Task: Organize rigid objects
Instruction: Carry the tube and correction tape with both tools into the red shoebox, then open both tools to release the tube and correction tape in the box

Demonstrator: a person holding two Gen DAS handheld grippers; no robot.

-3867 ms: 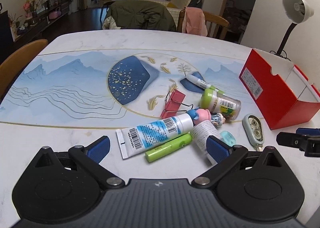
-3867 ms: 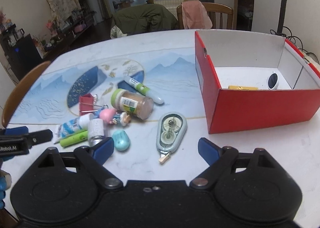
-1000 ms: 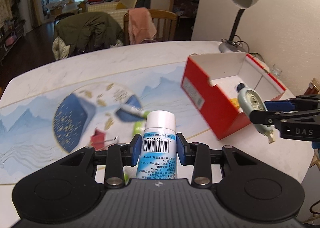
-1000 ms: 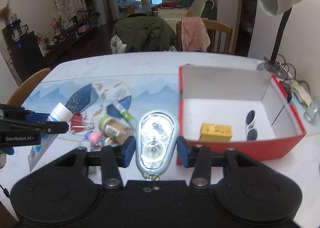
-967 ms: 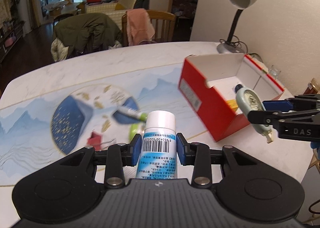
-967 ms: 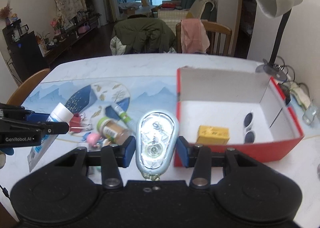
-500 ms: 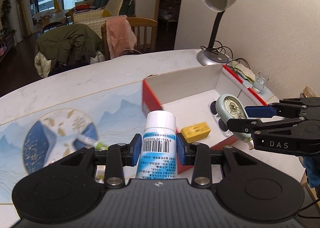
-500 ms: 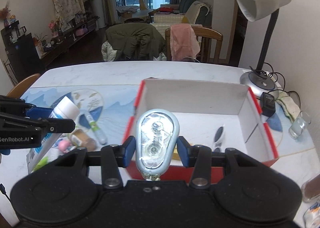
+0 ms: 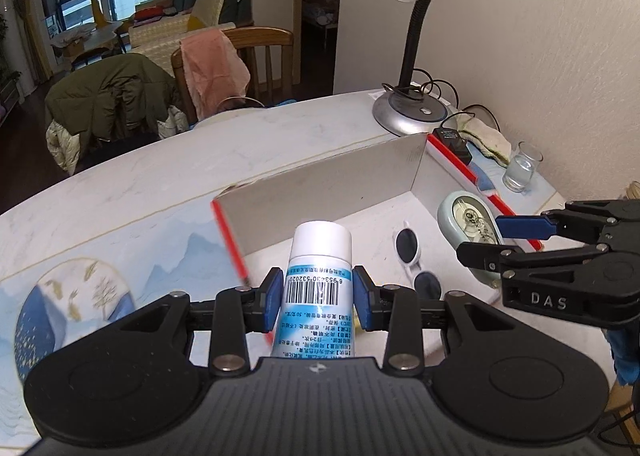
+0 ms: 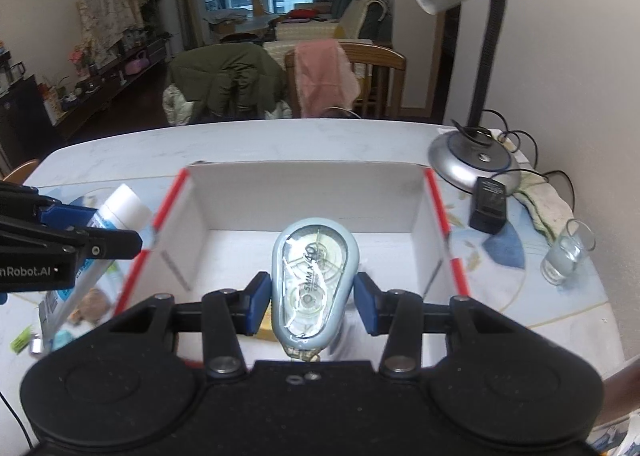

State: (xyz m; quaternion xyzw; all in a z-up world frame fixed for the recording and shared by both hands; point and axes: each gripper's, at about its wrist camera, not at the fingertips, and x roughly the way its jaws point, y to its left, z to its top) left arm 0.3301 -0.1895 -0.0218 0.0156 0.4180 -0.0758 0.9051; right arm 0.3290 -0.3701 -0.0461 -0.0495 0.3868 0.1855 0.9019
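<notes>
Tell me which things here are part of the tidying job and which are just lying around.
Part of the job:
- tube in the left hand-held gripper
- correction tape in the right hand-held gripper
- red box
- sunglasses inside it

Lying around:
- desk lamp
- glass
- charger

Left gripper [image 9: 316, 298] clamps a white-capped tube [image 9: 318, 280] above the red box [image 9: 320, 188]; right gripper [image 9: 490, 240] holds a correction-tape dispenser [image 9: 466, 228] beside sunglasses [image 9: 416, 260].
</notes>
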